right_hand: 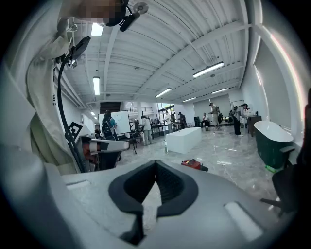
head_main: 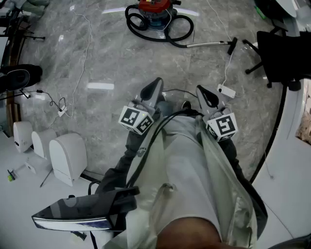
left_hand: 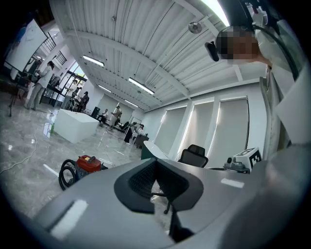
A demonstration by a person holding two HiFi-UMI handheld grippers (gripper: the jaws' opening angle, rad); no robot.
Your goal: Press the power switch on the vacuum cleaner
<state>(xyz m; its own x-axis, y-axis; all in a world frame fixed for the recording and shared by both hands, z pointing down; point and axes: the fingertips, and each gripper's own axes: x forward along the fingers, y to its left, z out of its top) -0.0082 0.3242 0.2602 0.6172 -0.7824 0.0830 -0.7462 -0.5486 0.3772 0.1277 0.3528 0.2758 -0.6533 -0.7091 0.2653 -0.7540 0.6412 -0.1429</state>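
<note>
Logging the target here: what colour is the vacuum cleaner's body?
The canister vacuum cleaner is red on top, ringed by a black hose; clearest in head view.

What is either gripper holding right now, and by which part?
Nothing is held. The left gripper and the right gripper are both shut with nothing between the jaws. The vacuum stands across the floor, untouched.

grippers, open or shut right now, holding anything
Left gripper: closed, holding nothing.
Right gripper: closed, holding nothing.
</note>
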